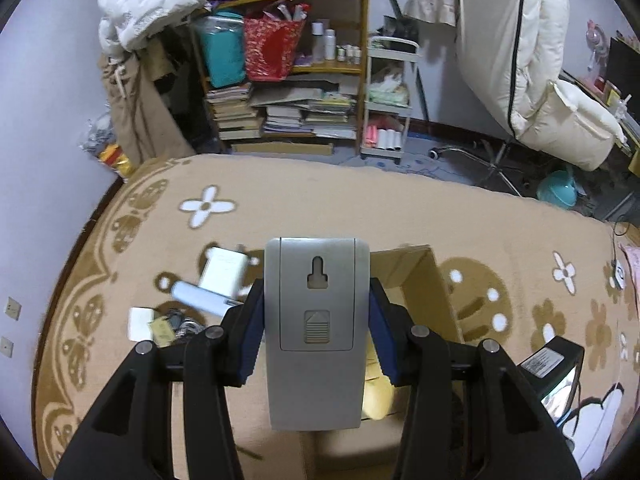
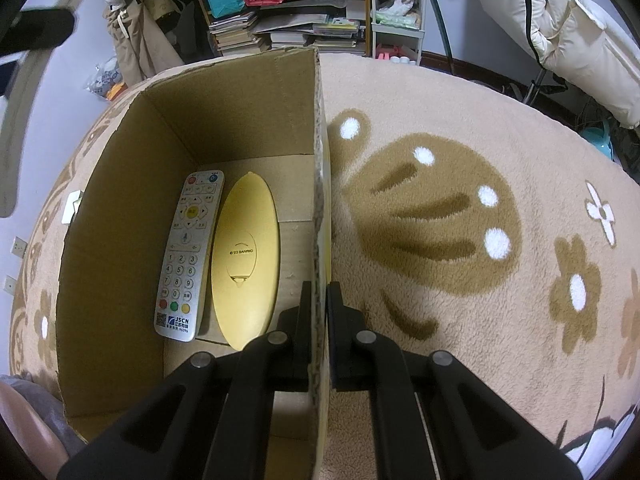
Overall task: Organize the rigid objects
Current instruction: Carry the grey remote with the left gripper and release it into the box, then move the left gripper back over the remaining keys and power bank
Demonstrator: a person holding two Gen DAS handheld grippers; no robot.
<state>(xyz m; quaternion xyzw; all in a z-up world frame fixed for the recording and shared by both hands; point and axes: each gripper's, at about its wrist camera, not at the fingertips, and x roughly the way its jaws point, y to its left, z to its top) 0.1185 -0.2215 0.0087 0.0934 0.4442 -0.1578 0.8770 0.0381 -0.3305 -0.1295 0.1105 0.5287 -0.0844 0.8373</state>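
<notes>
A tan flower-patterned blanket (image 1: 360, 208) spreads below a crowded bookshelf (image 1: 288, 60), carrying an open cardboard box (image 2: 120, 200) and a loose cluster of a white charger (image 1: 224, 270), a white tube (image 1: 200, 298) and keys (image 1: 180, 324). The left hand-held gripper (image 1: 316, 324) clamps a grey remote (image 1: 316, 320), back side up with keyhole slot showing, above the box. The right hand-held gripper (image 2: 319, 320) pinches the box's wall; inside lie a silver button remote (image 2: 188, 256) and a yellow oval case (image 2: 245, 260)
</notes>
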